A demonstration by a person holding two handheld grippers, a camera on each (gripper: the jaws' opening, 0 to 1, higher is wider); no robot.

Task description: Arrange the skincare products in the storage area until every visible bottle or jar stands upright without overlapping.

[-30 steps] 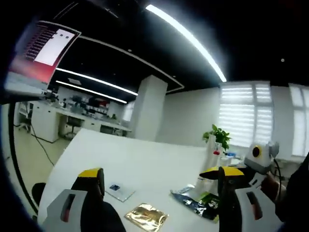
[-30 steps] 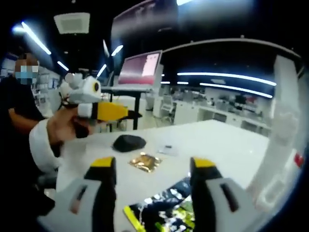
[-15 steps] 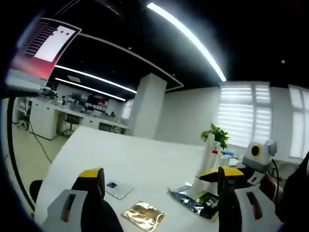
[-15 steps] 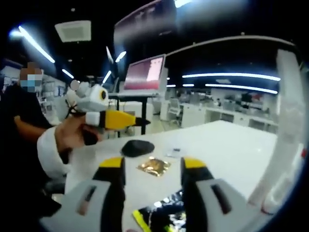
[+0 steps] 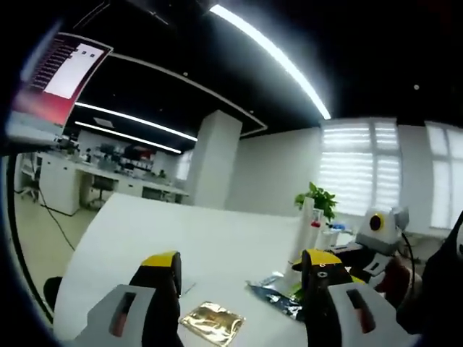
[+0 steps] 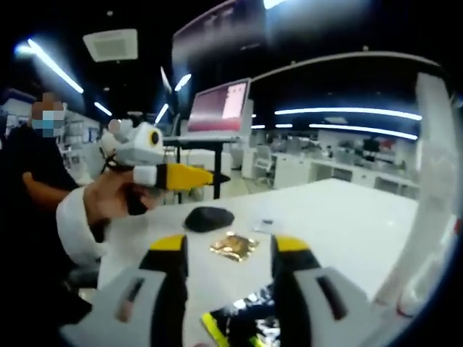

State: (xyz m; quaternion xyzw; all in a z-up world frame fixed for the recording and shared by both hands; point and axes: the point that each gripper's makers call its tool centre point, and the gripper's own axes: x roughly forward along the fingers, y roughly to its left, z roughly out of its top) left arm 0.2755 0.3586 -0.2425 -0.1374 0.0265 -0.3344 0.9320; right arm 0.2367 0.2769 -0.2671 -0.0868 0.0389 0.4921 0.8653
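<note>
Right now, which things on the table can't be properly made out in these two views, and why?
- Dark foil packet, right gripper view: cut off by the bottom edge, partly behind that gripper's jaws; print unreadable.
- Tall white bottle, right gripper view: blurred, cut by the right edge; label illegible.
- Small clear sachet, left gripper view: mostly behind the left jaw.
- Bottles by the plant, left gripper view: too small to identify.

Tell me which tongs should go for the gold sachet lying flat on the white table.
Left, probably. In the left gripper view the gold sachet lies low between the left tongs, close ahead. In the right gripper view it sits farther out beyond the right tongs, past the dark packet.
</note>
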